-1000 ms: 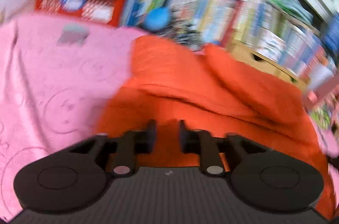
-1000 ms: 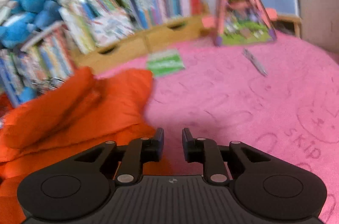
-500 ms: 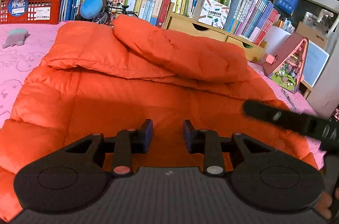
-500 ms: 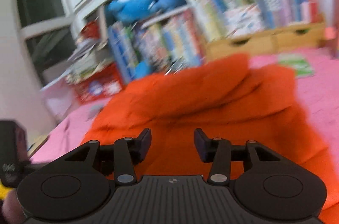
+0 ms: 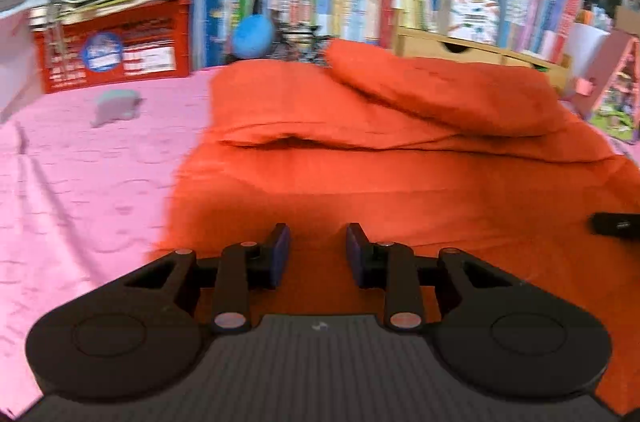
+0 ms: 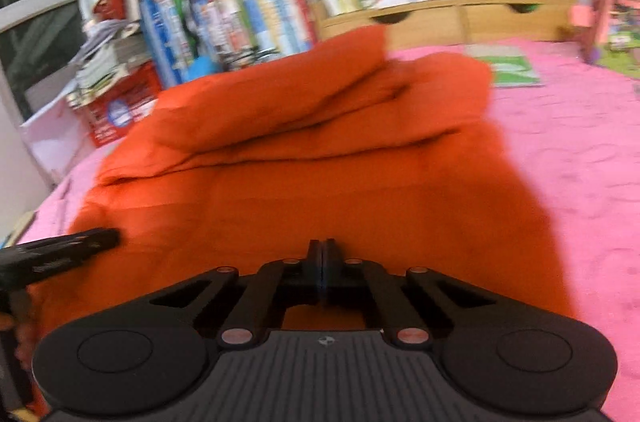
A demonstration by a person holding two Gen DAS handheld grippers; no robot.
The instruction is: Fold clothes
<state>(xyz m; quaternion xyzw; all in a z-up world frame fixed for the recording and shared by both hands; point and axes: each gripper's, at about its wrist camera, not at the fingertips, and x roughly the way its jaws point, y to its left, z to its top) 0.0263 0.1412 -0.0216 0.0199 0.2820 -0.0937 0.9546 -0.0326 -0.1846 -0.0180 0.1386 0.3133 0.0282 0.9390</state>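
Orange jacket (image 5: 360,182) under both; left claw (image 5: 318,250) spread, right claw (image 6: 322,254) pressed together, empty

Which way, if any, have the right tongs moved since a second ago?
Yes. The right tongs swung left: they were over pink bedding beside the orange jacket, and now sit over its middle, shut.
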